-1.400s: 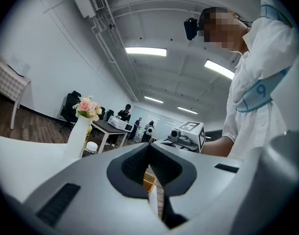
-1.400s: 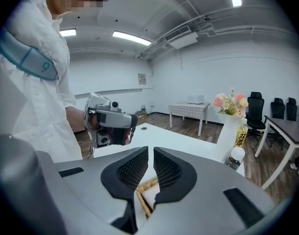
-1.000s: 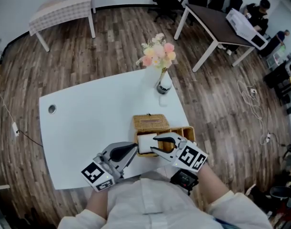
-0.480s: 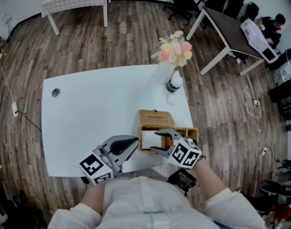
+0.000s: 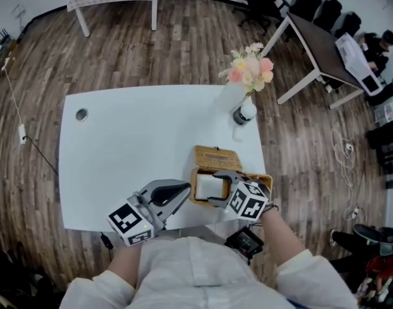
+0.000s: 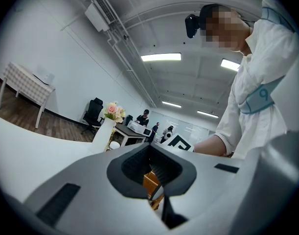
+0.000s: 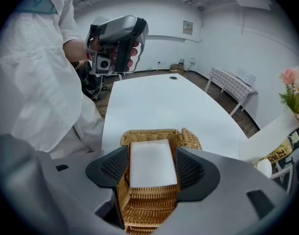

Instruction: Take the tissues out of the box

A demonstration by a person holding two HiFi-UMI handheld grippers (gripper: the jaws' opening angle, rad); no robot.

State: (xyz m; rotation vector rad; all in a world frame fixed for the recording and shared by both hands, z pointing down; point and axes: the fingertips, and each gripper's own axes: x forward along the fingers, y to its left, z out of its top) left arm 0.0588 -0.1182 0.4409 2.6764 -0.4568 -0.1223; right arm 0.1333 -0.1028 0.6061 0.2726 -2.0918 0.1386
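A wicker tissue box (image 5: 201,199) sits near the front edge of the white table (image 5: 132,147), holding a flat white stack of tissues (image 5: 204,186). My right gripper (image 5: 213,187) straddles that stack from the right and its jaws are opening. In the right gripper view the tissues (image 7: 151,161) lie between the two pads (image 7: 115,169) inside the box (image 7: 149,204), with no squeeze on them. My left gripper (image 5: 182,189) hovers just left of the box, shut and empty. The right gripper view shows it as well, the left gripper (image 7: 118,42) held up in a hand.
A flat wicker lid (image 5: 216,156) lies just beyond the box. A white vase of pink flowers (image 5: 245,112) stands at the table's far right corner. Wooden floor surrounds the table, with other tables (image 5: 312,44) and chairs farther off.
The right gripper's jaws have spread wide on either side of the tissue stack. The left gripper has stayed beside the box. The head view has shifted a little.
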